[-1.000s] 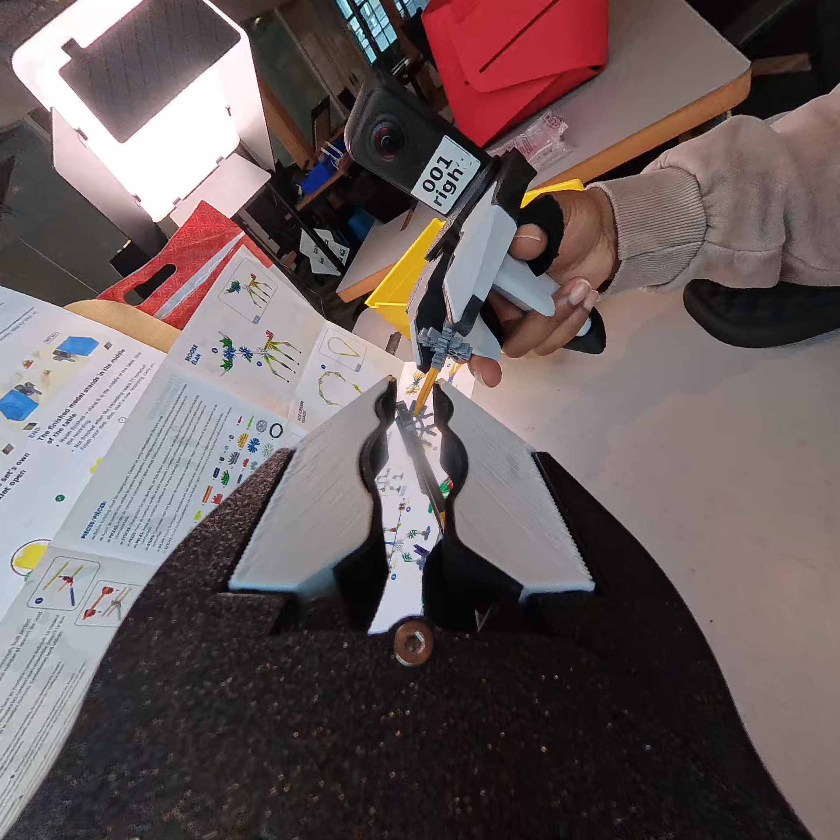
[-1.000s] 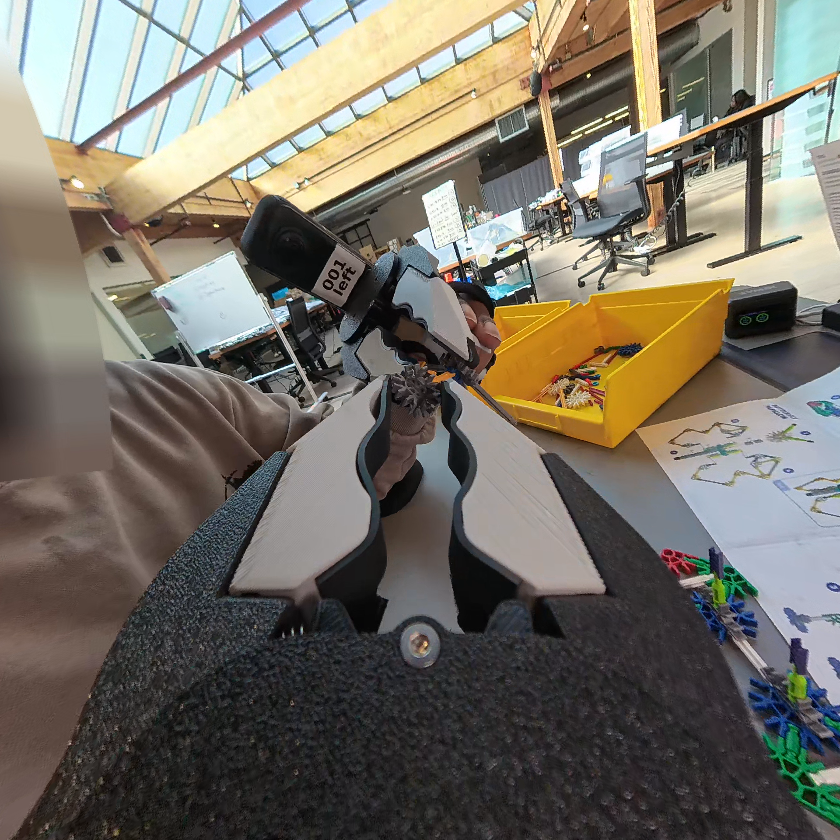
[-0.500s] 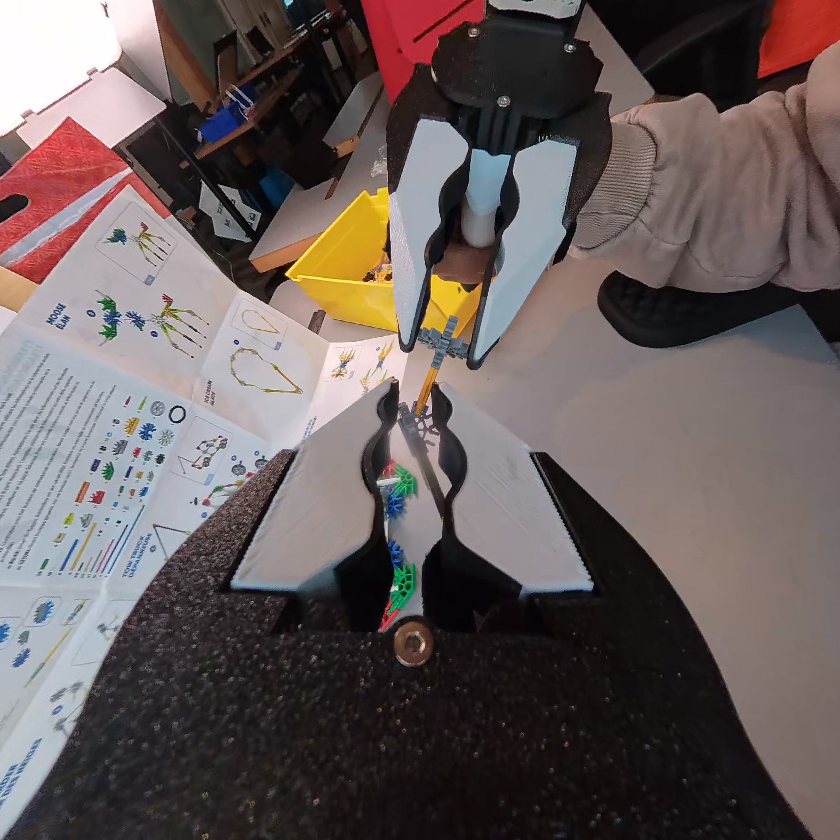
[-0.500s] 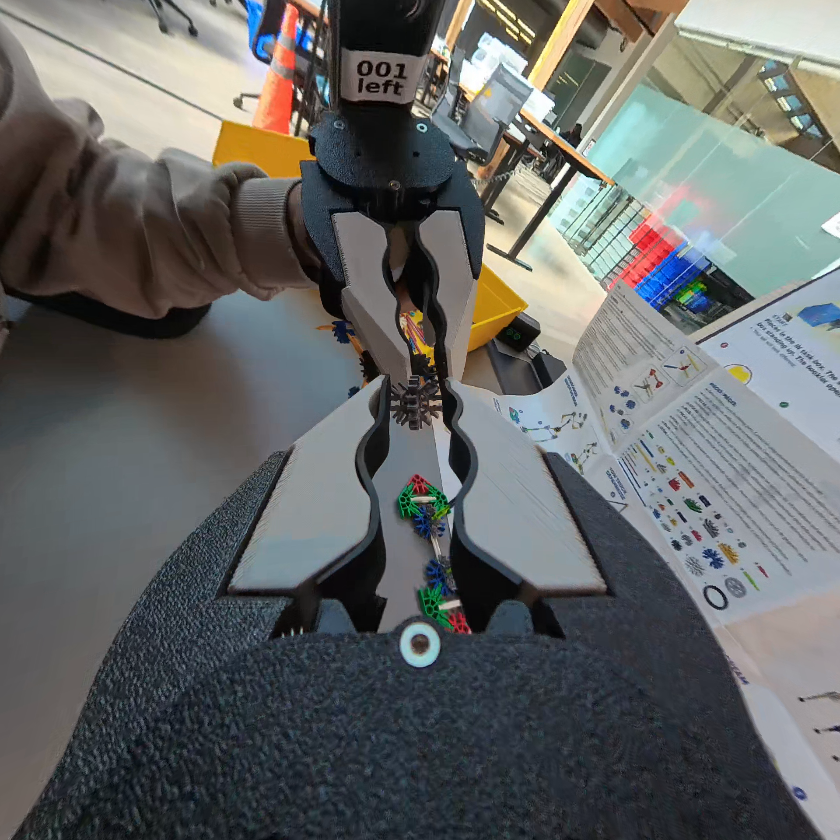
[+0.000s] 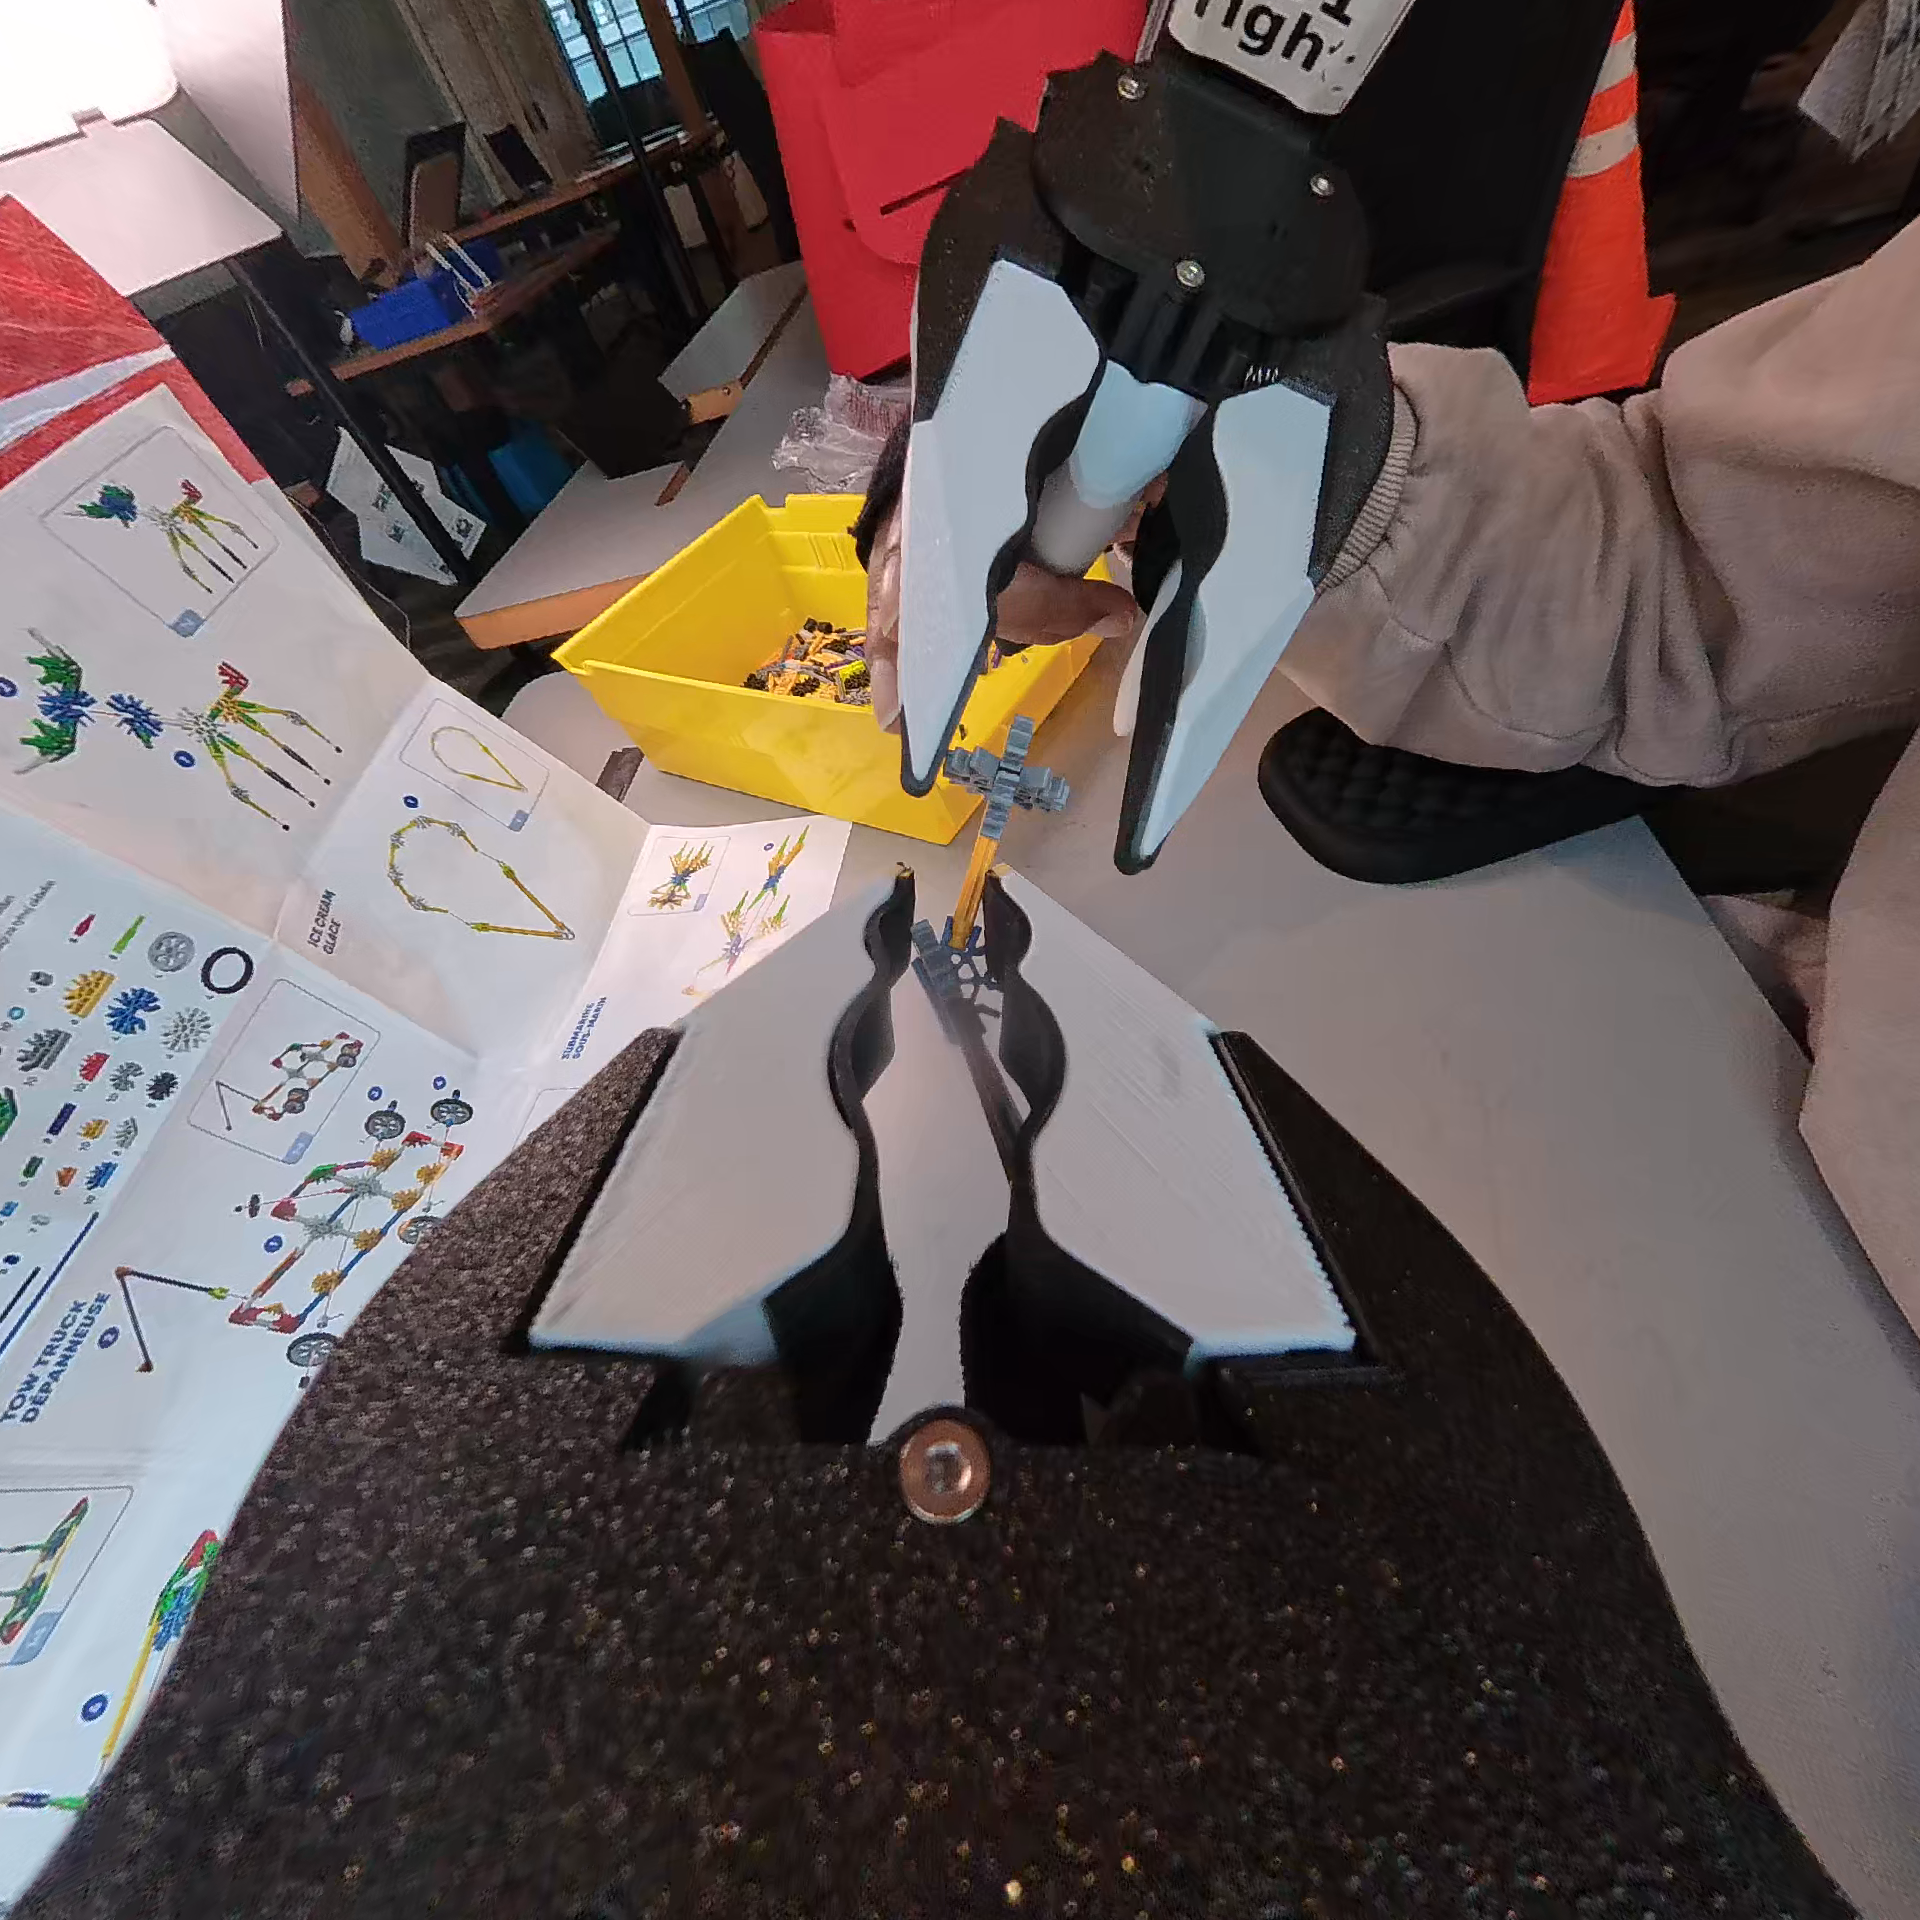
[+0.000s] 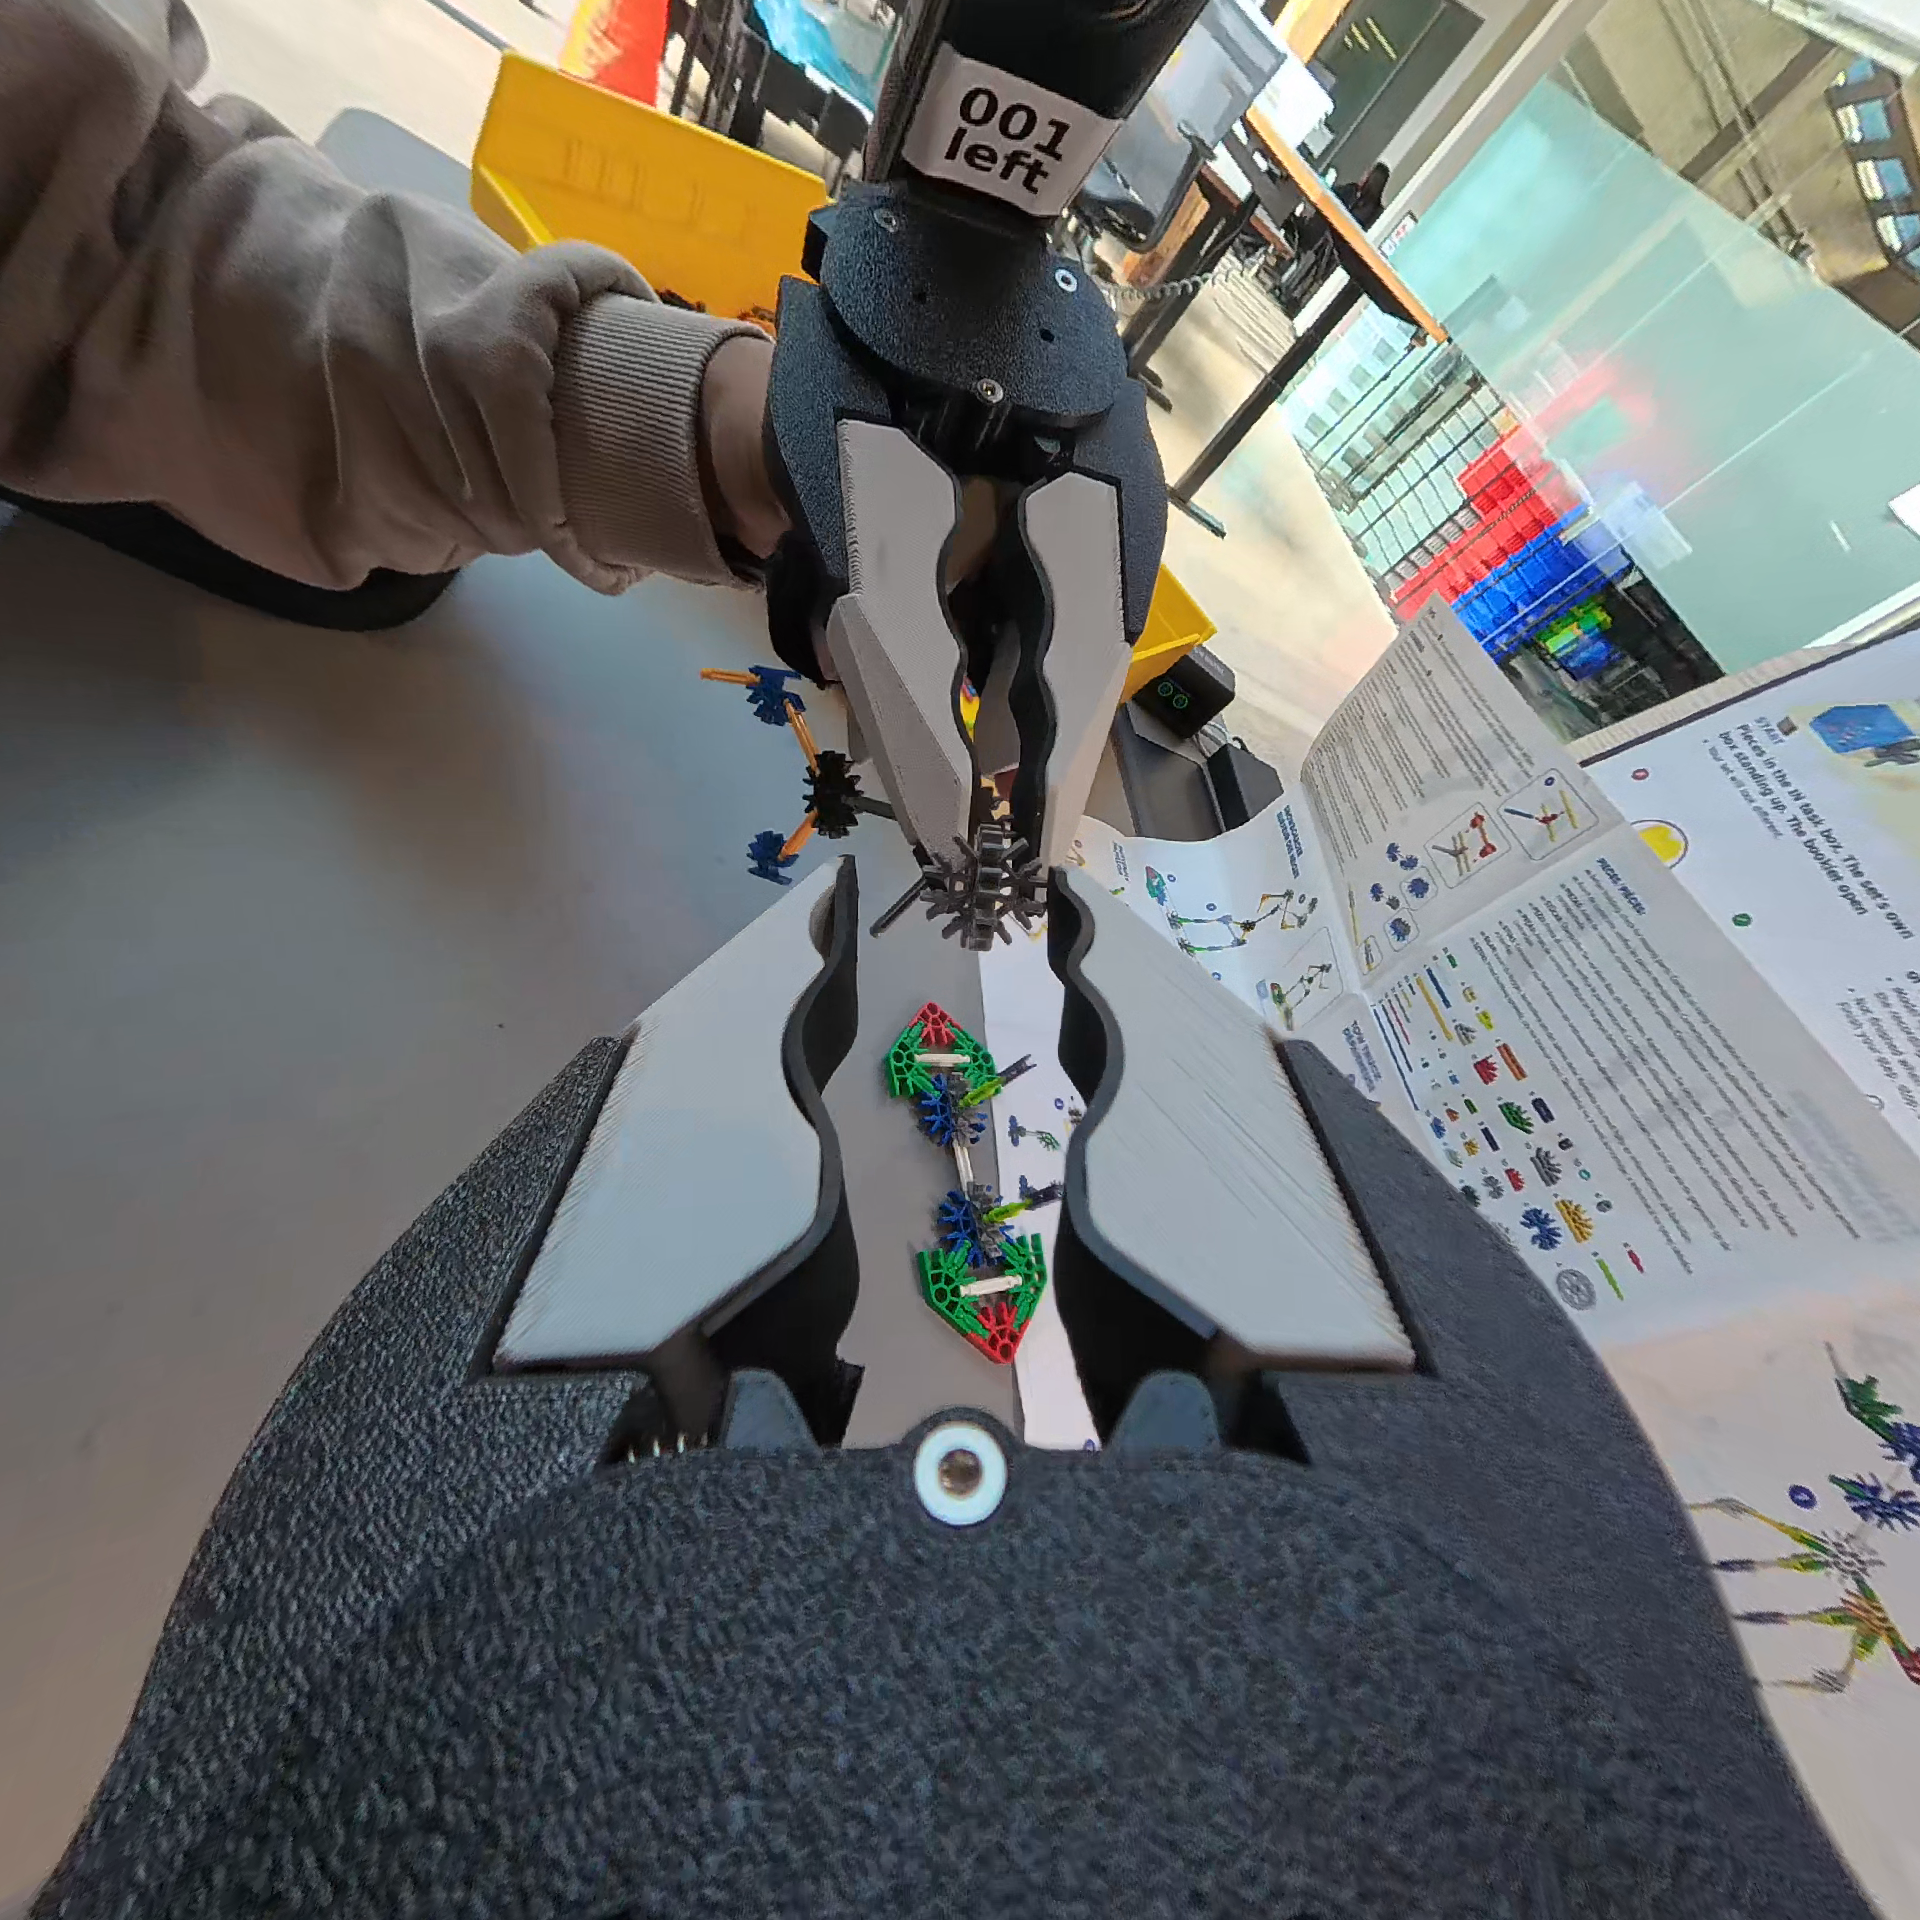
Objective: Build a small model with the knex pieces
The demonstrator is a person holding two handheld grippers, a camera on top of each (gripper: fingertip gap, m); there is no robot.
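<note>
My left gripper (image 5: 948,888) is shut on a small rod assembly: a blue connector (image 5: 951,951) low between its fingers, with a yellow rod (image 5: 979,878) rising to a grey snowflake connector (image 5: 1003,774). My right gripper (image 5: 1023,821) faces it from above with its jaws open on either side of the grey connector; one fingertip touches it. In the right wrist view, the grey connector (image 6: 977,883) sits between the right gripper's (image 6: 954,873) spread tips, and the left gripper (image 6: 992,831) points toward it. A hand in a beige sleeve holds each gripper.
A yellow bin (image 5: 769,727) of loose parts stands behind. A folded instruction sheet (image 5: 260,831) lies to one side. A green, red and blue model (image 6: 966,1174) and a blue-black connector piece with orange rods (image 6: 805,769) lie on the grey table (image 6: 312,883). The tips of both grippers are at nearly the same place.
The right gripper's jaws have opened away from the grey connector they pinched before. The left gripper still holds the assembly. Both grippers have tilted down toward the table.
</note>
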